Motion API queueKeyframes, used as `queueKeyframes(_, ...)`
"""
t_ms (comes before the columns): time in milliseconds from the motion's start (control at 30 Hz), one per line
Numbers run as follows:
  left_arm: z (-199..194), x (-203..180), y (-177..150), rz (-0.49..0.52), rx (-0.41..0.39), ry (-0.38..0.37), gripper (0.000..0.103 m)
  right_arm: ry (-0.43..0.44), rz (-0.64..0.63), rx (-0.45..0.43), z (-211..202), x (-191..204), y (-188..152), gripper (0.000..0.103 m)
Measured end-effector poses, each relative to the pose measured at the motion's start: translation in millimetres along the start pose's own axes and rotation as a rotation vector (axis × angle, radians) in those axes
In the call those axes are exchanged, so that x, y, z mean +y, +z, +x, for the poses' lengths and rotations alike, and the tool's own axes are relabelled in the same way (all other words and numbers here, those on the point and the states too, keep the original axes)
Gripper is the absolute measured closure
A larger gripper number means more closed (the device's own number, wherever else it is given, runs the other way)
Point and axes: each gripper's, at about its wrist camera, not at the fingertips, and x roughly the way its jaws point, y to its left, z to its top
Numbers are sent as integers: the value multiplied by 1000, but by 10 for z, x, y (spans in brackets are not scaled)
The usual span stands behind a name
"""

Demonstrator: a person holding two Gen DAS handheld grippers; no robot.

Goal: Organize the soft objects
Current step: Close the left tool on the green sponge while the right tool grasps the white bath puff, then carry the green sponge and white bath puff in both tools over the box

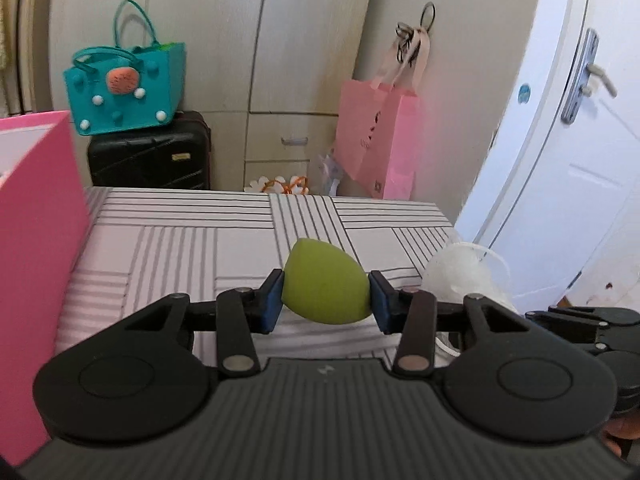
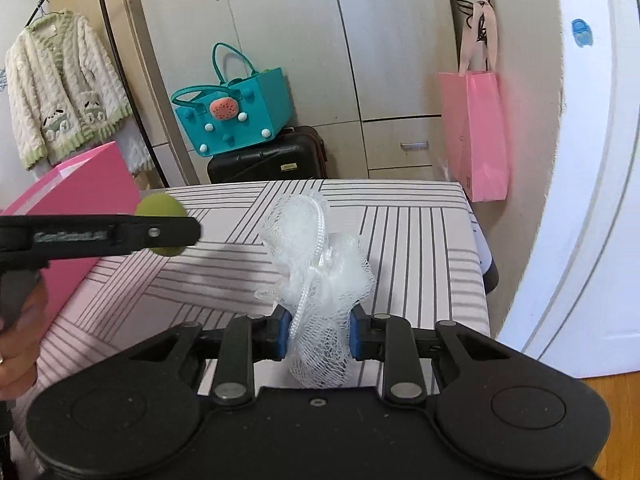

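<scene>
My left gripper (image 1: 326, 298) is shut on a green egg-shaped sponge (image 1: 324, 284) and holds it above the striped table (image 1: 180, 240). It also shows from the side in the right wrist view (image 2: 168, 226), with the green sponge (image 2: 160, 206) between its fingers. My right gripper (image 2: 318, 334) is shut on a white mesh bath pouf (image 2: 320, 264) with a white cord loop, held over the table's right part. The pouf shows at the right in the left wrist view (image 1: 460, 276). A pink box (image 1: 36, 240) stands open at the table's left side, next to my left gripper.
Beyond the table stand a black suitcase (image 1: 150, 156) with a teal felt bag (image 1: 124, 84) on top, a wardrobe, and a pink paper bag (image 1: 376, 140) hanging on the wall. A white door (image 1: 580, 160) is on the right. A cardigan (image 2: 60, 88) hangs at left.
</scene>
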Motion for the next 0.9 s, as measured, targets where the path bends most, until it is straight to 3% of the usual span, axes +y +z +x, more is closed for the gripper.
queueKeyframes(267,-439,85,-250,-23,18,-11,60,55,54,13,-261,275,-285,72)
queueKeyframes(467,-750,157,-449,-29,54,-120,60,81,50,27,-410,487,-418,71)
queueKeyframes(667,-1073,255,-578,-17,71,-156,60,92,168,44,-510,598,-592,69)
queueKeyframes(900,-1478,514,-688,7,78,-171,60,102,173,19,-714,793,-683,69)
